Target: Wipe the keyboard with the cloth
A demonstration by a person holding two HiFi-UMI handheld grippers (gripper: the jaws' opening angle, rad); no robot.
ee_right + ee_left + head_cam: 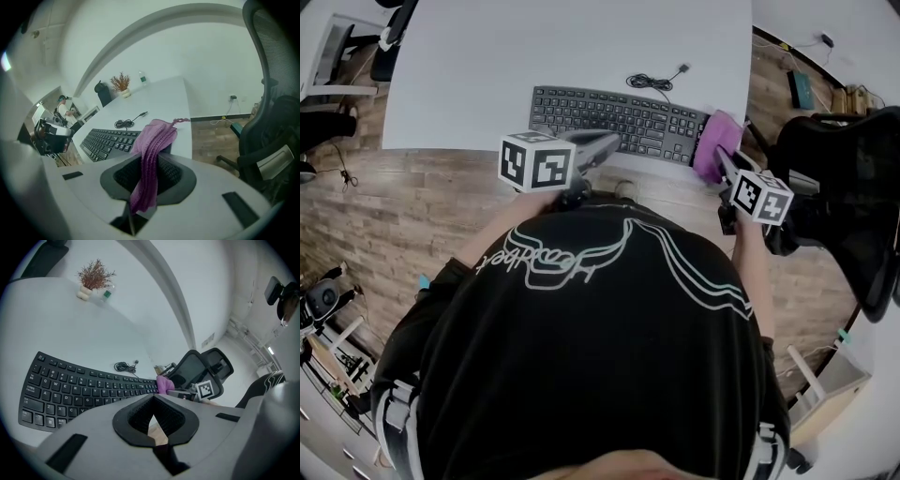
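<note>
A black keyboard (619, 120) lies along the near edge of the white table (487, 75); it also shows in both gripper views (75, 390) (110, 140). My right gripper (727, 164) is shut on a purple knitted cloth (717, 145) just off the keyboard's right end, near the table corner. The cloth (152, 154) drapes from between the jaws over the fingers of the right gripper (157, 152). My left gripper (602, 147) hovers over the keyboard's front edge, near its middle. This left gripper (153, 398) is shut with nothing in it.
The keyboard's coiled cable (652, 82) lies behind it. A black office chair (853, 187) stands close at the right, beside the right gripper. A small dried plant (93, 277) sits at the table's far side. Wooden floor (412, 206) lies below the table edge.
</note>
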